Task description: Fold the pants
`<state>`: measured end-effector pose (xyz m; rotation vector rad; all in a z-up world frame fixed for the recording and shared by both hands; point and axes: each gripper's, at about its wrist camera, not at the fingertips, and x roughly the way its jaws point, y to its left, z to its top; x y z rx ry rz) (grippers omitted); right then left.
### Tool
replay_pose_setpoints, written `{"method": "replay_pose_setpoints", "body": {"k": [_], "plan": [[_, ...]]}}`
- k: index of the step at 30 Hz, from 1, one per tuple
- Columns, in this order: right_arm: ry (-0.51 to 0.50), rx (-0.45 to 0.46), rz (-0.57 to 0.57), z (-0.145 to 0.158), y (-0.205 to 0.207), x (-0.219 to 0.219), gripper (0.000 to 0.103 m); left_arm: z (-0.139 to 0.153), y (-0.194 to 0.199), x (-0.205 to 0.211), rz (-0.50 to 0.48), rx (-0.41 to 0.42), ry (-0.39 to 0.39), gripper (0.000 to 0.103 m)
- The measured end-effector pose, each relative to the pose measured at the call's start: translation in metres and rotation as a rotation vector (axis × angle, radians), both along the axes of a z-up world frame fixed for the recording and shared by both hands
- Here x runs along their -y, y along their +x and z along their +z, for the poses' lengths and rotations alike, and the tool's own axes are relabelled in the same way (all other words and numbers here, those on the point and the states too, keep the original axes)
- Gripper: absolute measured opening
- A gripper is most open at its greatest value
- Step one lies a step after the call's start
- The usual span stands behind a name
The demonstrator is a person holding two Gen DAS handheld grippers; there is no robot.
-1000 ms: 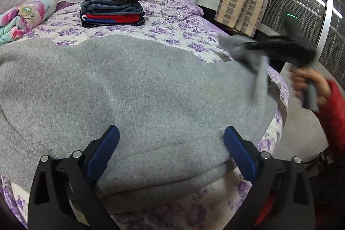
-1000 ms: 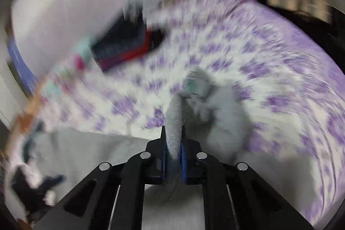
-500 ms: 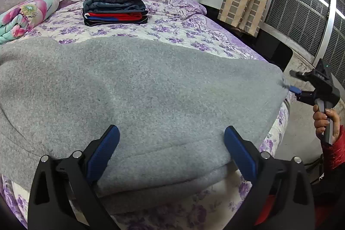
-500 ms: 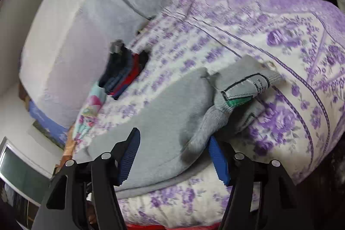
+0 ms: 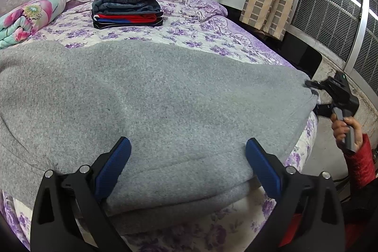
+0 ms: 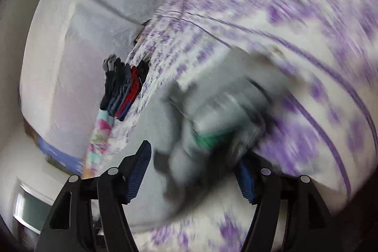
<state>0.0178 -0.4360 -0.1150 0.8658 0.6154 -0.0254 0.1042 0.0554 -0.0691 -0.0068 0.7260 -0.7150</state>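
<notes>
A: Pants [image 5: 165, 105] — where do they lie?
B: Spread flat across the near half of the bed [image 5: 203, 37], grey, the near fold hanging over the edge.
A: And the left gripper [image 5: 187, 163]?
B: Jaws wide apart, the blue pads [image 5: 113, 167] over the near fold, pinching nothing.
A: The right gripper [image 6: 192, 175]?
B: At the far right corner of the pants, in a hand [image 5: 346, 126] with a red sleeve. Its view is blurred; the jaws are closing with the bunched grey corner between them, pads not yet pressing.
A: Anything else on the bed?
B: A stack of folded clothes [image 5: 127, 4] at the back, well apart, and a floral quilt [image 5: 26, 15] on the left.
</notes>
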Motion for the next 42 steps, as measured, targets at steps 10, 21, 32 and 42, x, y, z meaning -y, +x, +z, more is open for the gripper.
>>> {"method": "replay_pose_setpoints", "body": {"k": [10,21,32,42], "plan": [[-0.292,0.051,0.072,0.036,0.03,-0.002,0.029,0.002,0.003,0.003,0.056,-0.019,-0.012,0.097],[-0.475,0.159,-0.132,0.088,-0.01,0.012,0.063,0.05,0.042,-0.042,0.192,-0.063,-0.131,0.098],[-0.409,0.119,0.738,0.084,0.227,-0.215,0.06,0.004,0.028,-0.025,0.204,-0.015,0.105,0.098],[-0.61,0.066,1.09,0.032,0.21,-0.327,0.061,0.004,0.028,-0.034,0.189,-0.007,0.034,0.098]]}}
